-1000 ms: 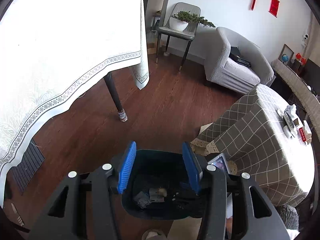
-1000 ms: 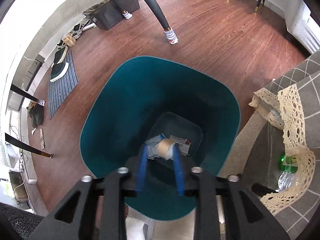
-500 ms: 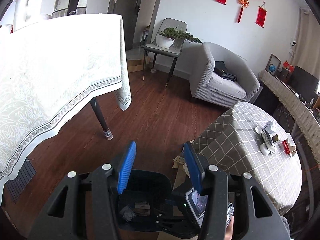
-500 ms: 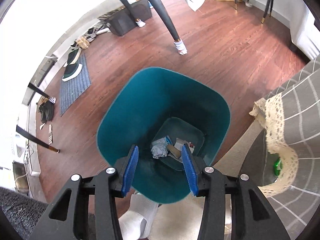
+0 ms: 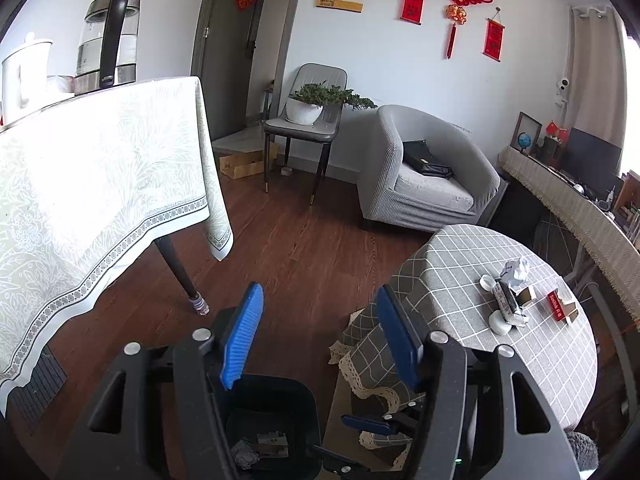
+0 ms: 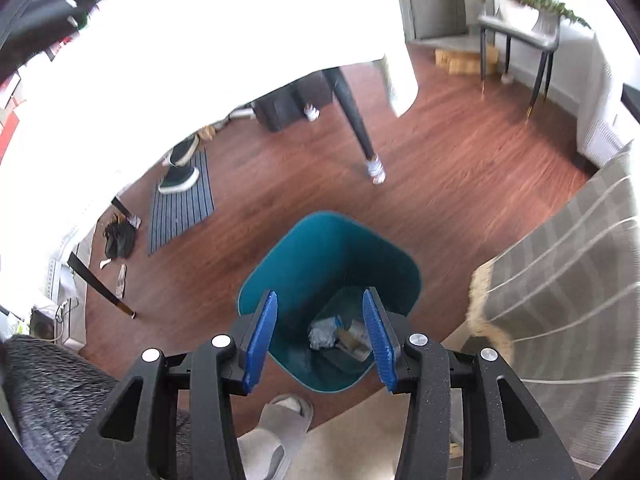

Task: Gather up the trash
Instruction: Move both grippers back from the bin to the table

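Both grippers empty. Right gripper [image 6: 320, 338]: fingers spread, nothing between; teal bin [image 6: 304, 264] directly below, holding crumpled paper [image 6: 322, 334] and wrappers. Left gripper [image 5: 318, 336]: fingers have just been opening, nothing between. Remaining: crumpled paper ball [image 5: 517, 270] and small items on the checked table [image 5: 452, 280], ahead-right of the left fingers. Judged partly done.

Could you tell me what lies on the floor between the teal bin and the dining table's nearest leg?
Only bare wooden floor lies between the teal bin and the table leg, seen in the right wrist view.

Left wrist view across the room, right steeply downward, somewhat blurred — both sharing the teal bin [image 6: 328, 280].
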